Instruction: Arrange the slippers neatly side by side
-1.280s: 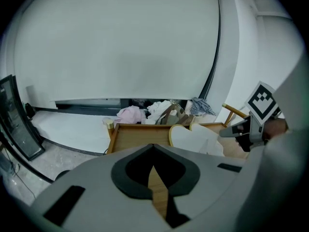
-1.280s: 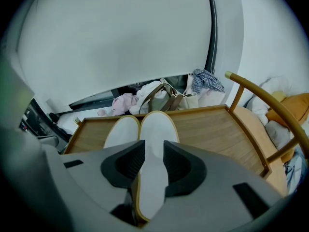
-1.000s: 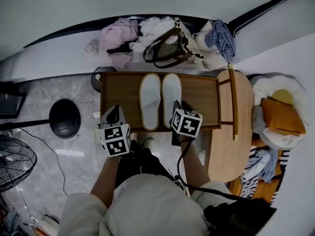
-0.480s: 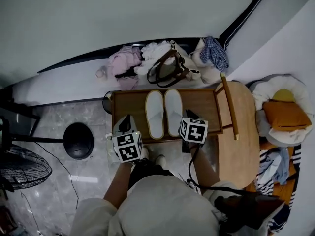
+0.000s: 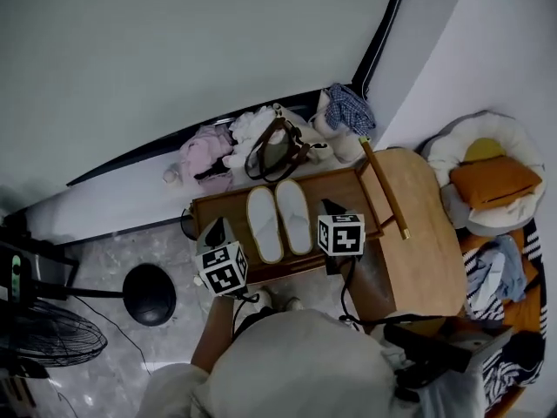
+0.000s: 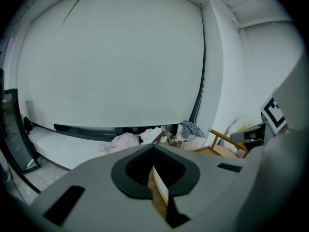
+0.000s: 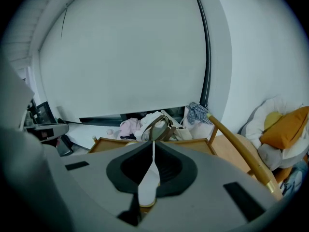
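Two white slippers (image 5: 264,223) (image 5: 294,216) lie side by side, toes away from me, on a low wooden tray table (image 5: 218,212). My left gripper (image 5: 214,230) hangs above the table's near left corner, apart from the slippers, jaws shut with nothing in them (image 6: 153,149). My right gripper (image 5: 330,205) hangs just right of the right slipper and above it. Its jaws have just been closing with nothing between them, and they now stand shut (image 7: 153,146). Through the thin slit between them a slipper (image 7: 148,185) shows far below.
A brown-handled bag (image 5: 277,151), pink clothes (image 5: 202,153) and a plaid cloth (image 5: 348,110) lie behind the table by the wall. A wooden chair (image 5: 418,225) stands right, with an orange cushion (image 5: 487,181) beyond. A black round base (image 5: 150,294) and a fan (image 5: 43,342) stand left.
Both grippers have lifted up and back from the table, empty. The slippers stay side by side. The head camera now takes in more of the wall.
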The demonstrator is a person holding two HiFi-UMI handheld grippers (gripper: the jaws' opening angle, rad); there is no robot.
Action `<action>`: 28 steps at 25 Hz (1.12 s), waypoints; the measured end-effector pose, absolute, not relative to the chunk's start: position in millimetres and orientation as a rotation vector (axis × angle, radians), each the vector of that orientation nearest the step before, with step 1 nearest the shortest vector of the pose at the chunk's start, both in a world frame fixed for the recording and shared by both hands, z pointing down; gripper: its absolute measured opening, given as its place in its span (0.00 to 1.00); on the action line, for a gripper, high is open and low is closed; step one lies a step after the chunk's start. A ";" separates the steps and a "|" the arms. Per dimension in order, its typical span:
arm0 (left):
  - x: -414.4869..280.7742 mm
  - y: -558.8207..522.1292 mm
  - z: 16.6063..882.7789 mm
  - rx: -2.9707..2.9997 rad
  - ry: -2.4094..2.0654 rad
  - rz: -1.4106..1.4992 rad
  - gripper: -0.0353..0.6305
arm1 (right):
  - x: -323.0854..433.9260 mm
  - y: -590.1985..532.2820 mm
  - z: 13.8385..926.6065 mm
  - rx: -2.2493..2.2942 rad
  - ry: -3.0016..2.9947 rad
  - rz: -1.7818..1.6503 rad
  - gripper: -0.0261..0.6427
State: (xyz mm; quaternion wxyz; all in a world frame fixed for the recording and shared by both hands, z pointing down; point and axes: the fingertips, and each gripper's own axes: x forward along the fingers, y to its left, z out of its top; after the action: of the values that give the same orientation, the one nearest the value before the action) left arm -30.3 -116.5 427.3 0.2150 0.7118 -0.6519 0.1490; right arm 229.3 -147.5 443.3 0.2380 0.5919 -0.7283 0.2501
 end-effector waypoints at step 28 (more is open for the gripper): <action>-18.3 -136.3 425.4 1.963 -1.758 0.365 0.06 | 229.0 -166.3 418.4 1.635 -2.016 0.656 0.09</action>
State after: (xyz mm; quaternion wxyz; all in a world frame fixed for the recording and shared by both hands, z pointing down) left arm -18.3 -136.3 425.4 0.2382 0.7166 -0.6418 0.1334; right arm 229.0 -166.3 418.4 0.2300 0.5945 -0.7328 0.2384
